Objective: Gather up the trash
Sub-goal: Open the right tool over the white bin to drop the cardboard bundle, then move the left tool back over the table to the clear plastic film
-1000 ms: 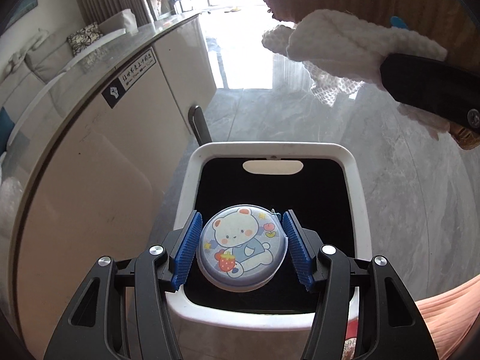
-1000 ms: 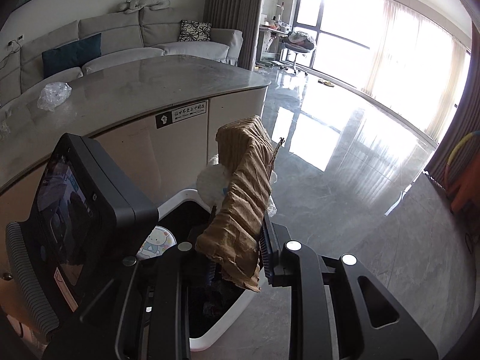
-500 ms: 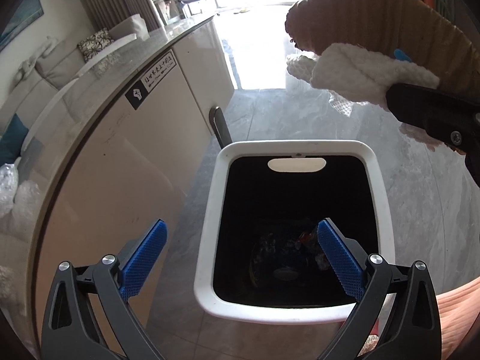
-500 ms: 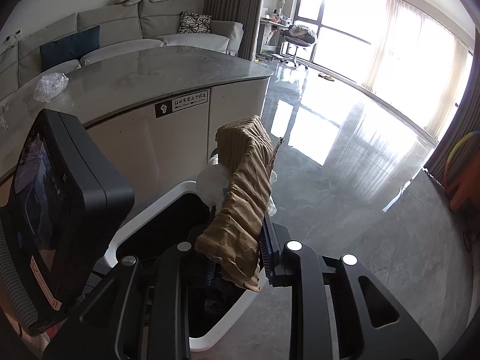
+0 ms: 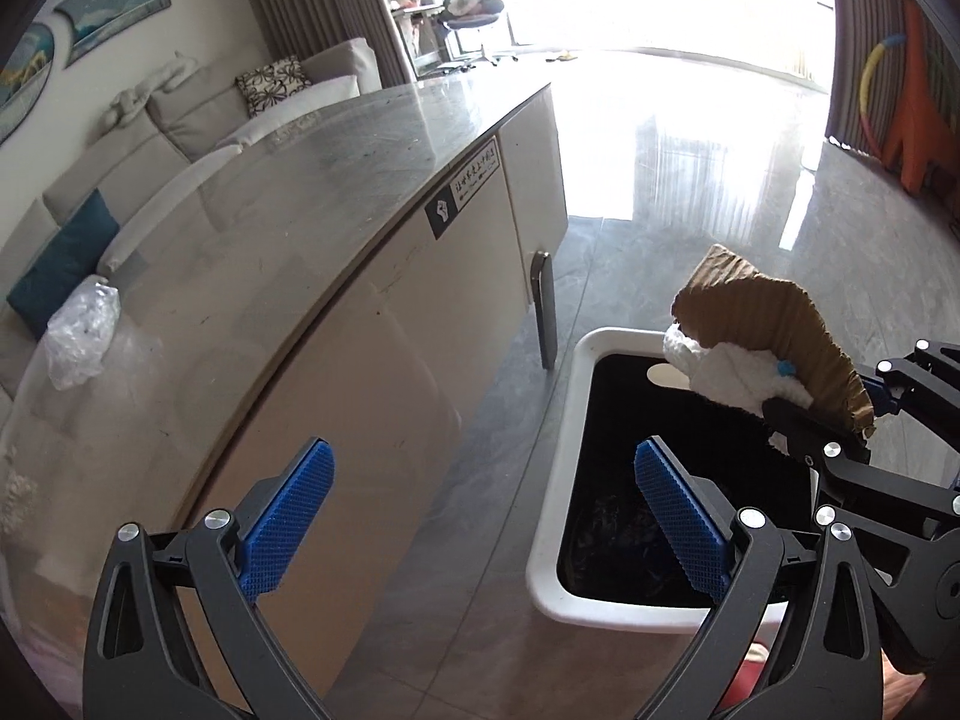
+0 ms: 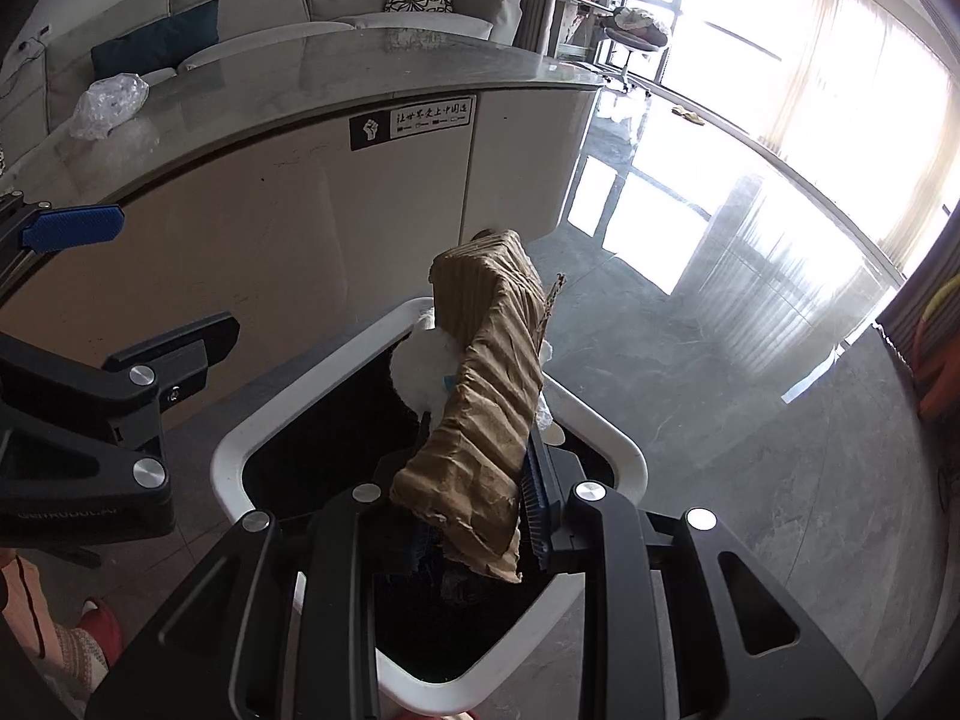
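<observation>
A white trash bin (image 5: 558, 480) with a black inside stands on the floor beside the counter; it also shows in the right wrist view (image 6: 300, 396). My left gripper (image 5: 480, 516) is open and empty, to the left of the bin, above the floor. My right gripper (image 6: 474, 516) is shut on a piece of brown corrugated cardboard (image 6: 486, 396) together with white foam netting (image 6: 420, 372), held over the bin opening. The same bundle shows in the left wrist view (image 5: 774, 336). A crumpled clear plastic bag (image 5: 81, 330) lies on the counter.
The curved grey-topped counter (image 5: 300, 180) with cream cabinet fronts runs along the left. A sofa with cushions (image 6: 300, 6) stands behind it. Glossy grey floor (image 6: 720, 330) extends to the right toward bright windows. A person's foot in a red slipper (image 6: 96, 624) is at lower left.
My left gripper opened and dropped the round bear-print lid into the bin, then swung left and up away from it. My right gripper lowered the cardboard bundle over the bin.
</observation>
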Demonstrator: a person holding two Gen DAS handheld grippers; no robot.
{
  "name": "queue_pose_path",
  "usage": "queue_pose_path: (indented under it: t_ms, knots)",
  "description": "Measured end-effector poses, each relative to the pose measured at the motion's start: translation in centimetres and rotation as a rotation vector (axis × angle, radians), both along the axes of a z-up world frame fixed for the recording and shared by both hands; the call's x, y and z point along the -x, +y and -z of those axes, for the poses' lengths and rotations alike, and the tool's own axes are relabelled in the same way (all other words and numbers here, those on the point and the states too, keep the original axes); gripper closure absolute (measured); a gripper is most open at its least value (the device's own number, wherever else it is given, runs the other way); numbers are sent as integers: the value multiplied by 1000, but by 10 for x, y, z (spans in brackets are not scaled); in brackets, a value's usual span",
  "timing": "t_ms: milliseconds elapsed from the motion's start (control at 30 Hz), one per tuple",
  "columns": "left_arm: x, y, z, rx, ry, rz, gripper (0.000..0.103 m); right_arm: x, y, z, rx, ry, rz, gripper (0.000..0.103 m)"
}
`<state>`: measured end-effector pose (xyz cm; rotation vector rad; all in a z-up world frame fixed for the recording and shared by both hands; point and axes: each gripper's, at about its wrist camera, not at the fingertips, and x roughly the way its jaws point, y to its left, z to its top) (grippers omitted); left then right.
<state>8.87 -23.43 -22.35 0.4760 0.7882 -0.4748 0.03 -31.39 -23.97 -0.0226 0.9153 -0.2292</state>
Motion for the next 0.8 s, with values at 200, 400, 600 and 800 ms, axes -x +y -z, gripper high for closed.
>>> queue_pose_path:
  t_ms: [200, 400, 600, 800]
  knots:
    - [1, 5, -6, 3, -16, -6, 3, -4, 1, 12, 4, 53, 0, 12]
    - [3, 10, -13, 6, -30, -14, 3, 1, 13, 0, 109, -9, -18, 4]
    - [2, 22, -21, 12, -43, -37, 3, 5, 16, -27, 90, -134, -15, 4]
    - [-15, 65, -48, 68, -72, -128, 3, -11, 47, -63, 136, -278, -78, 4]
